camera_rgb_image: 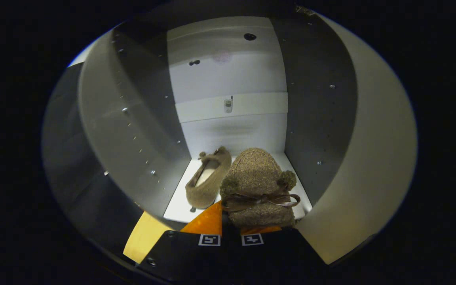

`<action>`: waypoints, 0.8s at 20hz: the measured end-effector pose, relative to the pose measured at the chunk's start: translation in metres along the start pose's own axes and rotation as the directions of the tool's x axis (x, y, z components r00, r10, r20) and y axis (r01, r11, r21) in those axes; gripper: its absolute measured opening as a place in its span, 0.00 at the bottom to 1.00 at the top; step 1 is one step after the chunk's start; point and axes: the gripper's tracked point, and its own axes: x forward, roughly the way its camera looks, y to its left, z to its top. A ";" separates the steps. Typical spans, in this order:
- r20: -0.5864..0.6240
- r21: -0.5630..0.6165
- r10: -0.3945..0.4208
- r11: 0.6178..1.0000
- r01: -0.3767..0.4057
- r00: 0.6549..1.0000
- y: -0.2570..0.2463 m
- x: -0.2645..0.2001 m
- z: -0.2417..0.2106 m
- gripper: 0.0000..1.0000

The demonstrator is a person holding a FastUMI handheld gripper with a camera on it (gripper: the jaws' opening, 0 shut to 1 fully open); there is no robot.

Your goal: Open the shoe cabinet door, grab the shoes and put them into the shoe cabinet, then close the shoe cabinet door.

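The hand-held gripper reaches into the open shoe cabinet, its fingers clenched on the heel of the second shoe, toe pointing far toward the back wall. The first shoe already lies on the cabinet floor just left, so the pair should sit side by side

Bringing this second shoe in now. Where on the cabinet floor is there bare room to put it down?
The gripper is shut on the held shoe. The first shoe lies along the left wall. Bare white floor shows between that shoe and the right wall, under and just right of the held shoe. The left half is crowded.
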 end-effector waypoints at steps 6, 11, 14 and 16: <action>-0.069 -0.004 -0.085 0.996 0.085 0.994 -0.018 0.091 0.023 0.05; -0.171 0.020 -0.138 0.989 0.144 0.976 -0.041 0.153 0.002 0.05; -0.223 0.033 -0.162 0.984 0.173 0.961 -0.049 0.179 -0.010 0.05; -0.244 0.003 -0.173 0.984 0.179 0.954 -0.048 0.192 -0.017 0.05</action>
